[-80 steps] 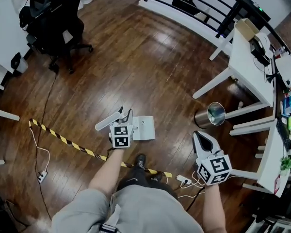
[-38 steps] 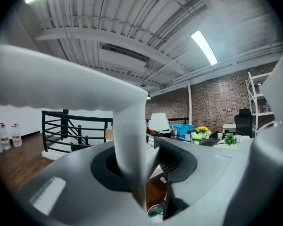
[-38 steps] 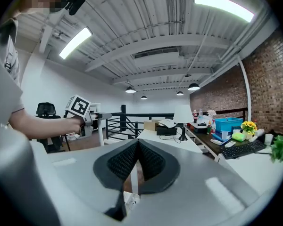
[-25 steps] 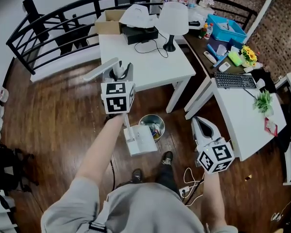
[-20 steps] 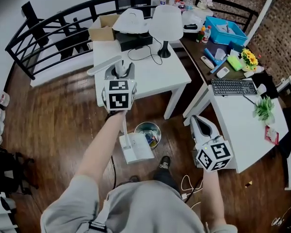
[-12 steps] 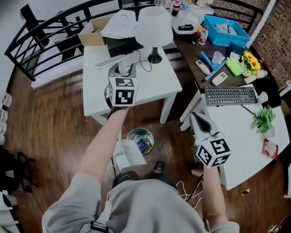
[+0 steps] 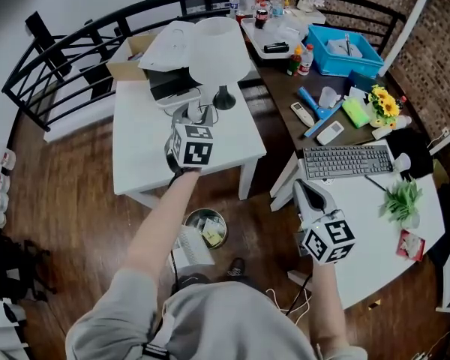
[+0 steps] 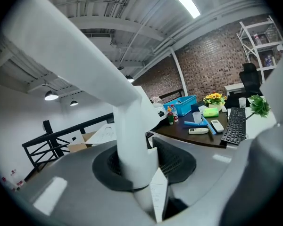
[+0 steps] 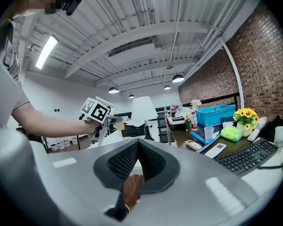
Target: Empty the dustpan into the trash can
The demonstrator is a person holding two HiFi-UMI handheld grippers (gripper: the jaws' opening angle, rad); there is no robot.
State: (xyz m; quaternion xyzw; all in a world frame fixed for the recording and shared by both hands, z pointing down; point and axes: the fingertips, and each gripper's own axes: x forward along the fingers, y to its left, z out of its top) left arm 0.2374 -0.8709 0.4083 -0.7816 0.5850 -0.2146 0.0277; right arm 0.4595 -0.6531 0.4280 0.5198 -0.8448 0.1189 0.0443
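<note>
The left gripper (image 8: 134, 175) is clamped around the white dustpan handle (image 8: 125, 121), which slants up and leftward out of its jaws. The right gripper (image 9: 137, 147) is pinched together on nothing, well off to the right. Far below the left forearm, the dustpan scoop (image 7: 186, 250) sits just beside the metal trash can (image 7: 195, 222), over the wooden floor (image 7: 82, 193).

one dustpan (image 7: 187, 247), one trash can (image 7: 204, 211), one lamp (image 7: 219, 51)

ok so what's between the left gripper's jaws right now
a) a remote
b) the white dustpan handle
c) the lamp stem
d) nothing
b: in the left gripper view the left gripper is clamped on the white dustpan handle, which rises from between its jaws.
</note>
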